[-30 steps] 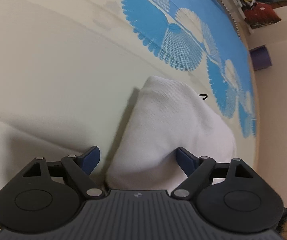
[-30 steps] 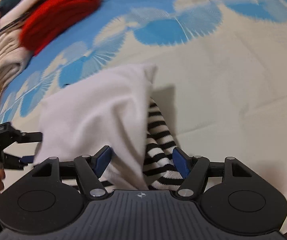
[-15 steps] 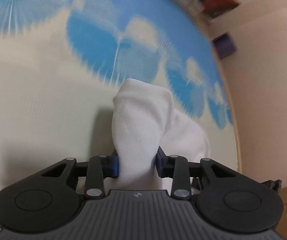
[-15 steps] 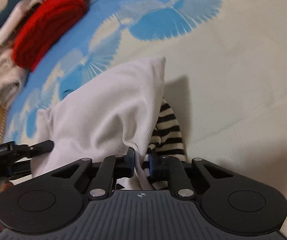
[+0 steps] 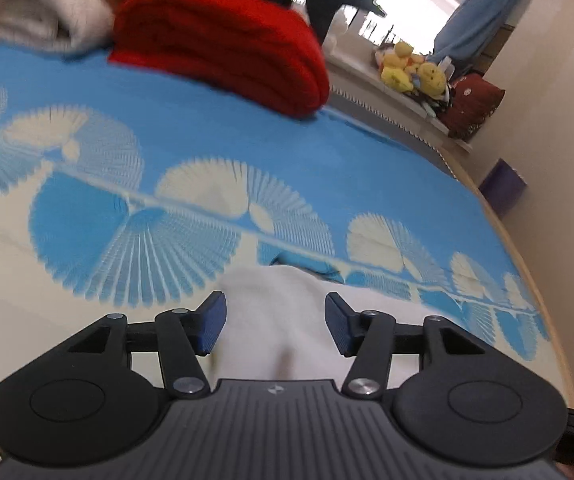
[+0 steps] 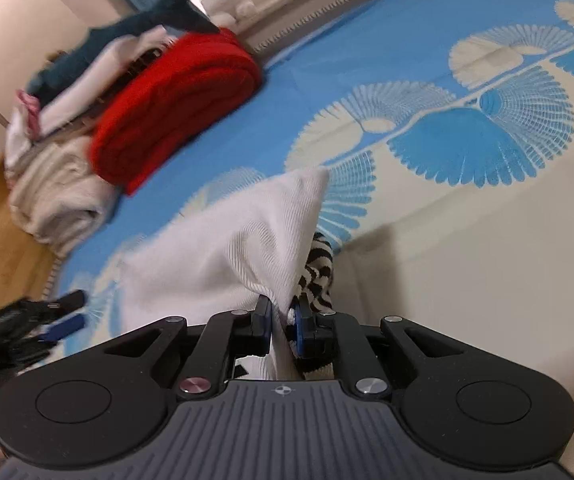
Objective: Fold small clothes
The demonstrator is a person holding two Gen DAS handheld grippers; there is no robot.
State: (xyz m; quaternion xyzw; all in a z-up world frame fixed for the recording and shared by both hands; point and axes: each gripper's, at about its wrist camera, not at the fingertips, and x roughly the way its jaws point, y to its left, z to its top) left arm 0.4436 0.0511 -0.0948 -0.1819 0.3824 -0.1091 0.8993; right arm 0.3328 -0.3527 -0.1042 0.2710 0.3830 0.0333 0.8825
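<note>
A small white garment (image 6: 223,256) with a black-and-white striped part (image 6: 321,268) lies bunched on the blue and cream patterned bed cover (image 6: 467,208). My right gripper (image 6: 281,320) is shut on its near edge, white cloth and striped cloth both pinched between the blue pads. In the left wrist view the same white garment (image 5: 271,320) lies between the fingers of my left gripper (image 5: 275,322), which is open and not clamping it. The left gripper (image 6: 61,320) also shows at the left edge of the right wrist view, beside the garment.
A folded red blanket (image 5: 223,44) and a pile of cream and white clothes (image 6: 55,196) with a plush shark (image 6: 143,20) lie at the far side of the bed. Yellow toys (image 5: 411,70) sit on a ledge. A wall (image 5: 559,120) stands to the right.
My left gripper has opened and let go of the white garment, and its view has swung up toward the clothes pile. My right gripper stays shut on the garment and has lifted it.
</note>
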